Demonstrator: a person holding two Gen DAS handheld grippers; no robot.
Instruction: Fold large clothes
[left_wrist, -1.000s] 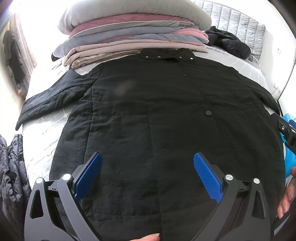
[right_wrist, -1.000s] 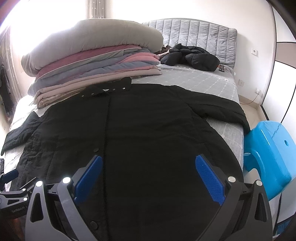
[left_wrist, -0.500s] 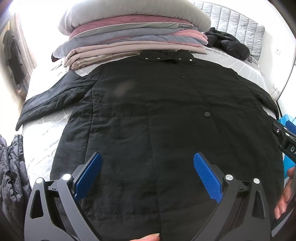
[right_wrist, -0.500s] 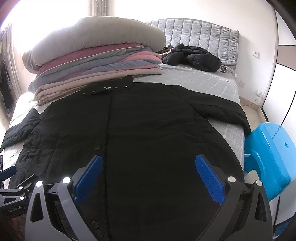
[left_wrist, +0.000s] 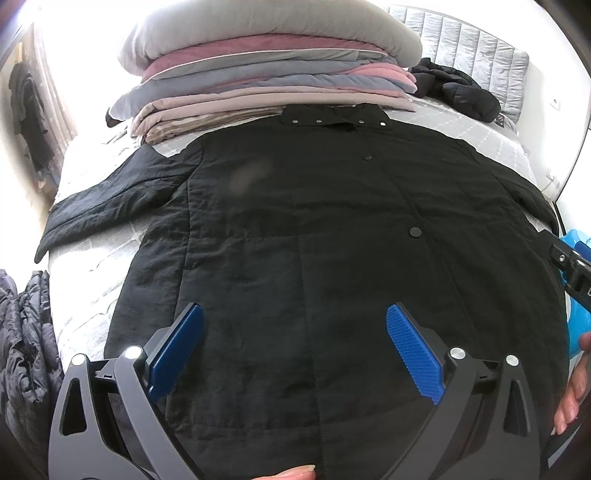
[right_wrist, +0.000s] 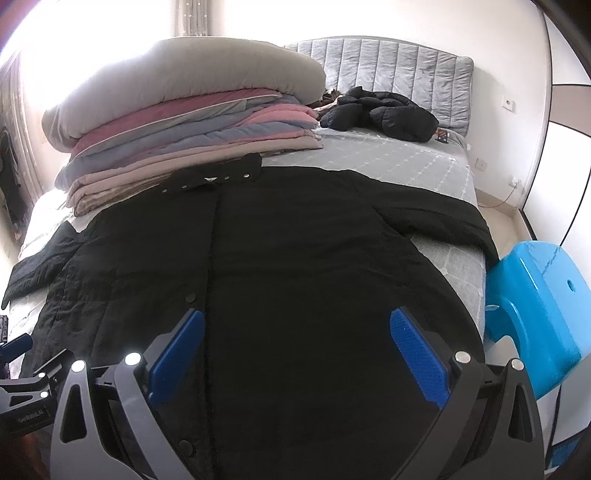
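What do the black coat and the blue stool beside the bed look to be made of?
The coat looks like quilted, padded matte fabric: stitched panels and soft creases. The stool looks like moulded plastic, smooth with a slight sheen.

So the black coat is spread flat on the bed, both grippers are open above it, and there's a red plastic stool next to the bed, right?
Not quite: the plastic stool beside the bed is blue, as the right wrist view shows. The black coat does lie spread flat, with the left gripper and right gripper open above it.
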